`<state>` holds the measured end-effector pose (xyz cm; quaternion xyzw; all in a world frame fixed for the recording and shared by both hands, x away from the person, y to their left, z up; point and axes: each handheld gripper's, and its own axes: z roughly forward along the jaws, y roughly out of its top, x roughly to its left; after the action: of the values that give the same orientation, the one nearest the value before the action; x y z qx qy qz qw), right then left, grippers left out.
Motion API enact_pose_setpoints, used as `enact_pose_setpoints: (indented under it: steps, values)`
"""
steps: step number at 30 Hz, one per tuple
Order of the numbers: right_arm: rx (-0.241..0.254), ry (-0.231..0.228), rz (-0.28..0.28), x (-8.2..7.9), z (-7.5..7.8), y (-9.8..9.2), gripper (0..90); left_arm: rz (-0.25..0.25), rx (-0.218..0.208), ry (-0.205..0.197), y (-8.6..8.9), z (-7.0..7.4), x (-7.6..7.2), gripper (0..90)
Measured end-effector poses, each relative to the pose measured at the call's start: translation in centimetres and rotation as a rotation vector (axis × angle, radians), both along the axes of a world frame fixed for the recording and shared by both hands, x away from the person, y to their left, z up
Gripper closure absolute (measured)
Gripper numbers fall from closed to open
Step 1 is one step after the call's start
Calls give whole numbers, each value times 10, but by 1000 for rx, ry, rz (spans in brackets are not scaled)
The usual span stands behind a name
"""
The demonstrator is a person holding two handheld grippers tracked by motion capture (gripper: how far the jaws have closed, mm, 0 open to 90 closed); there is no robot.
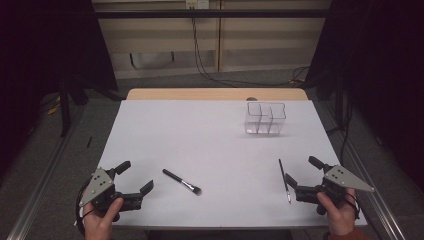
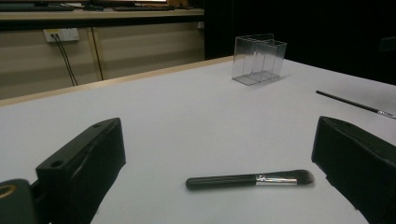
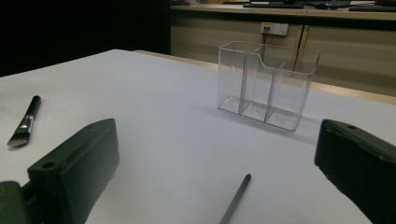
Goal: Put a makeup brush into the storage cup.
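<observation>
Left tool (image 1: 134,176) held wide apart at the white desk (image 1: 210,150) near edge, short black flat-tipped brush (image 1: 181,181) just beside it, right tool (image 1: 300,172) equally spread, thin black brush (image 1: 284,180) lying beside it, clear three-compartment plastic holder (image 1: 265,118) set near the far right corner.

A white table (image 1: 200,130) takes up the middle of the scene, with a strip of bare wood (image 1: 200,94) along its far edge. A clear three-compartment organiser (image 1: 265,119) stands upright at the far right of the table (its compartments hold nothing). Beyond it, black cables (image 1: 210,75) trail from a wall socket (image 1: 196,4) down across the grey floor (image 1: 165,80). Dark curtains (image 1: 45,45) hang at the left and right.
</observation>
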<state>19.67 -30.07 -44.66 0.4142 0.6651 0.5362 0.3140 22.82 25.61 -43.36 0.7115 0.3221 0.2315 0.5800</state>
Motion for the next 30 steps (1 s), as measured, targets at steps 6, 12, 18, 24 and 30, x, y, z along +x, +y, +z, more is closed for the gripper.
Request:
enact_pose_setpoints:
  steps: [6, 12, 18, 24, 30]
  values:
    - [12, 5, -7, 1, 0, -2, 0, -6, 2, 6, -1, 0, 0, 27]
    - [8, 7, 4, 2, -1, 1, 0, -5, 8, 23, -6, 1, -4, 27]
    - [10, 13, 4, 1, -1, 1, 0, -27, 18, 42, -7, 2, -3, 27]
    - [-2, 11, 8, 0, -1, 3, 0, -52, 41, 47, -10, 5, 0, 27]
    - [-1, 31, 14, 1, -2, 4, 0, -59, 46, 49, -13, 8, 13, 26]
